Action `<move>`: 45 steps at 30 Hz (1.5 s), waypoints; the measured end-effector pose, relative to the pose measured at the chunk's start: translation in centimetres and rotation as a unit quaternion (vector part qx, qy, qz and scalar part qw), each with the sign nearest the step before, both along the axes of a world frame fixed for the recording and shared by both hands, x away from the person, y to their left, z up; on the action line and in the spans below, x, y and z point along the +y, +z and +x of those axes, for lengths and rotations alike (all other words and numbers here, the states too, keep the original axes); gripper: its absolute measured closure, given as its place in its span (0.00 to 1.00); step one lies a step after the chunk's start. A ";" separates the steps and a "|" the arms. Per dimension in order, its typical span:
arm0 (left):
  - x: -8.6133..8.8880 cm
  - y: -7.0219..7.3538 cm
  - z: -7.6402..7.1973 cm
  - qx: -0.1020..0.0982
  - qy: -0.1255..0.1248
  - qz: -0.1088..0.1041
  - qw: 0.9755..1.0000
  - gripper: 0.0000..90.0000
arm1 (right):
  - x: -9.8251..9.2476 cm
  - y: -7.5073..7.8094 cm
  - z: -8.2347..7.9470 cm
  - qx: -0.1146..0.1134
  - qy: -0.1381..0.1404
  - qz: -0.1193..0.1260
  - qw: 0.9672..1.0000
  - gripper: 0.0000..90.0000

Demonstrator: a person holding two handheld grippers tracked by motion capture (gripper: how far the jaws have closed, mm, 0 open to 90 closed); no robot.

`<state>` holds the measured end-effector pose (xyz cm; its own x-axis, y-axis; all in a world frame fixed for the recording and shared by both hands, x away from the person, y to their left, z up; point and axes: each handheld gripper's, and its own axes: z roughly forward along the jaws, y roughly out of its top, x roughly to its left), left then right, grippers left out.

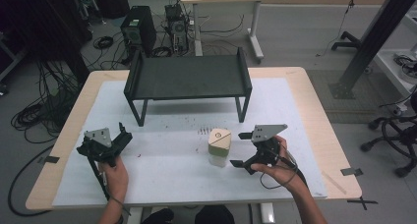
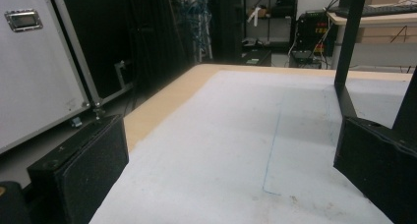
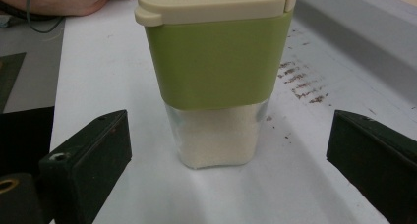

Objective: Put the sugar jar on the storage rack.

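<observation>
Overhead forward-down — tong cameras low, close.

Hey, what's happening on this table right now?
A person at a table holds a two-jaw gripper in each hand. The right gripper is open and lined up on a small shaker jar with a green band, a cream lid and white powder inside; its jaws stand on either side of the jar, not touching it. The left gripper is open too, off to the side over the white mat, holding nothing. A black shelf rack stands behind.
</observation>
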<state>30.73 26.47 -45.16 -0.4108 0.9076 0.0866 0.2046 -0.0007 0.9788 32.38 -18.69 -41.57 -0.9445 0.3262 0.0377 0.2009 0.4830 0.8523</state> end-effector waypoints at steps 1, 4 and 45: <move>0.0 0.0 0.0 0.000 0.000 0.000 1.000 0.00 | 0.0 0.0 0.0 0.000 0.000 0.000 1.000 0.03; 0.0 0.0 0.0 0.000 0.000 -0.001 1.000 0.00 | 0.2 -0.2 0.1 0.002 0.001 0.000 1.000 0.03; 0.1 0.0 0.0 -0.003 0.000 -0.008 1.000 0.00 | 3.0 -1.2 0.7 0.008 0.014 0.011 1.000 0.03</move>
